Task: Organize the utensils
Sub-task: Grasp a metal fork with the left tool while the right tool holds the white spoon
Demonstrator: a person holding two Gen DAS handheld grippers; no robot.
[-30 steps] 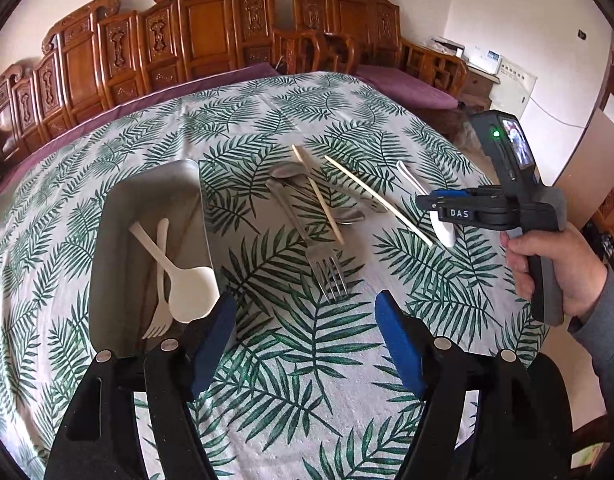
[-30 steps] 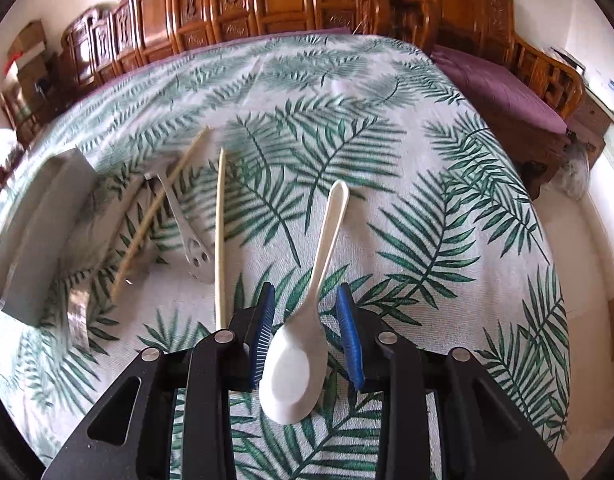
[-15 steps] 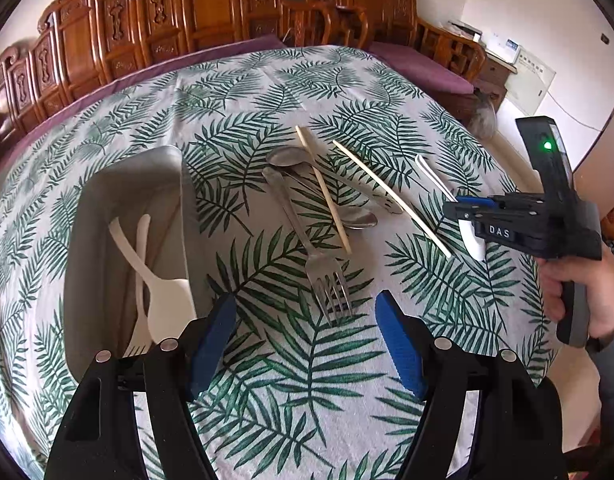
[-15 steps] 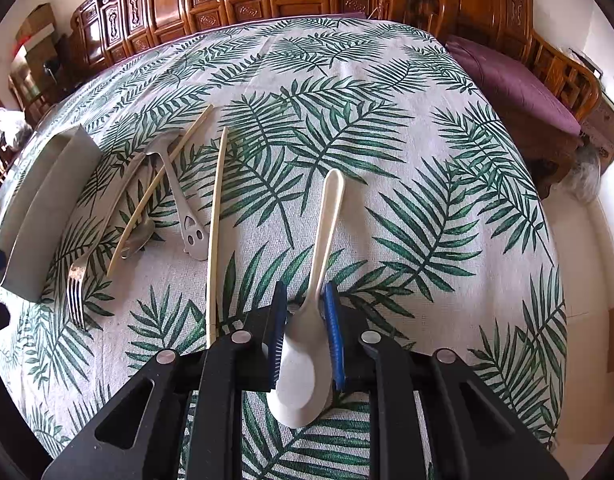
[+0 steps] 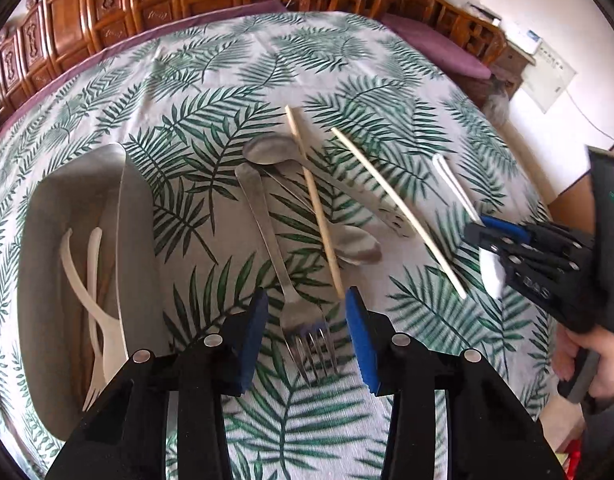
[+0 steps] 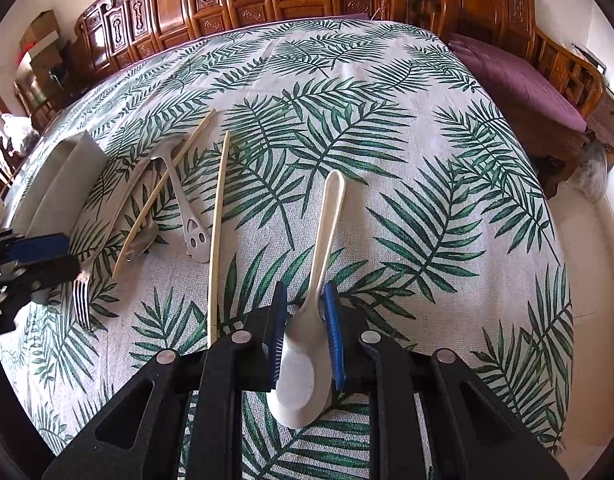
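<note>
A metal fork (image 5: 303,326) lies on the leaf-print tablecloth, its tines between the blue pads of my left gripper (image 5: 309,322). The jaws are closing, and a gap still shows on each side of the fork. My right gripper (image 6: 305,320) is shut on a white plastic spoon (image 6: 327,224), gripping its neck just above the bowl. In the left wrist view the right gripper (image 5: 485,236) is at the right edge, with the white spoon (image 5: 453,182) sticking out of it. A grey tray (image 5: 43,240) on the left holds a white plastic fork and a white spoon.
Two pale chopsticks (image 5: 315,200) (image 5: 395,204) and two metal spoons (image 5: 271,150) (image 5: 359,244) lie crossed mid-table. A person's hand (image 5: 595,364) holds the right gripper. Carved wooden chairs ring the far side. The table edge drops off at right, by a purple cushion (image 6: 519,80).
My left gripper moved forward and down over the metal fork, and its jaws narrowed around the tines. The right gripper's jaws closed onto the white spoon and barely moved.
</note>
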